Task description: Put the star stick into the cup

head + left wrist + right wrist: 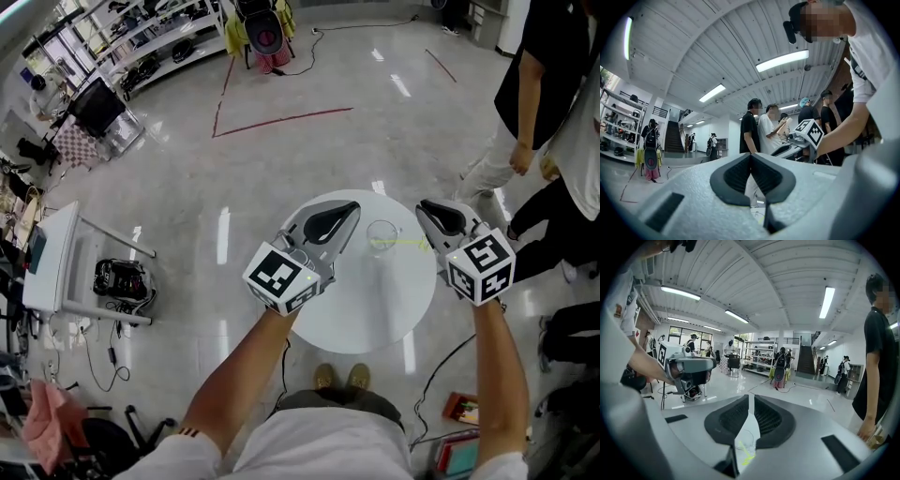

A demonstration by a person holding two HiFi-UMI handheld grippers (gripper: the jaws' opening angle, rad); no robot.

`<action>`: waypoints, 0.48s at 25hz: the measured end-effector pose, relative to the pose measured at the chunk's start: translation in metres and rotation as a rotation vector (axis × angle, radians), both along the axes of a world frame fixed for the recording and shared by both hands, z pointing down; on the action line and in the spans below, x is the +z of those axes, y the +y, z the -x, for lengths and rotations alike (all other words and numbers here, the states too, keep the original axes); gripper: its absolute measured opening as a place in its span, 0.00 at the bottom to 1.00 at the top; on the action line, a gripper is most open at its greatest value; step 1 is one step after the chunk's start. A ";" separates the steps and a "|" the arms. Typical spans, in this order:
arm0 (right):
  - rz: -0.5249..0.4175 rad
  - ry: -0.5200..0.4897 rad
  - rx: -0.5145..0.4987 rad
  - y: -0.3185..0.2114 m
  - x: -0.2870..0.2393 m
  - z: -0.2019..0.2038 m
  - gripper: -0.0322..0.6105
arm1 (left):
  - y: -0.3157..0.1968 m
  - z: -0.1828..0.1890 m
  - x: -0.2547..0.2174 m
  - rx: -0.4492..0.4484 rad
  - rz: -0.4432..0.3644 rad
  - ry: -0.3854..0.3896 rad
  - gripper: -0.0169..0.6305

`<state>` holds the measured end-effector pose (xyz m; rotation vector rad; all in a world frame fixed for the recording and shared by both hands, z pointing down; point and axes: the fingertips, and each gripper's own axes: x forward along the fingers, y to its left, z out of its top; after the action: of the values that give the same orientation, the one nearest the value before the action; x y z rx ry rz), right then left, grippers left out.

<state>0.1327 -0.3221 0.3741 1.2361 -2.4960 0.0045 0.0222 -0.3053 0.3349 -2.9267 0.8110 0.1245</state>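
Your right claw point(751, 404) is barely parted and grasps nothing; your left claw point(751, 157) is clenched on nothing. Both hover over the white desk point(370, 314). Just ahead of the right one, the yellow star stick point(410, 244) lies at the clear cup point(382, 232); whether its end sits inside, I cannot tell. Expect it to be light, thin, stiff and quick to roll, so pinch it mid-shaft, gently. That cup looks light too and could tip at 1 nudge.
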 end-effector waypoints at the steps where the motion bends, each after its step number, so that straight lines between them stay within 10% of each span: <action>1: -0.011 -0.003 -0.005 0.003 -0.004 0.001 0.11 | 0.002 -0.002 -0.002 0.002 -0.002 0.003 0.05; 12: -0.132 -0.082 -0.042 0.039 -0.058 0.024 0.08 | 0.029 -0.002 -0.034 0.016 -0.047 0.037 0.05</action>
<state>0.1083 -0.2833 0.3160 1.2583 -2.6293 -0.1250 0.0239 -0.2759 0.3013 -2.8954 0.7783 0.1970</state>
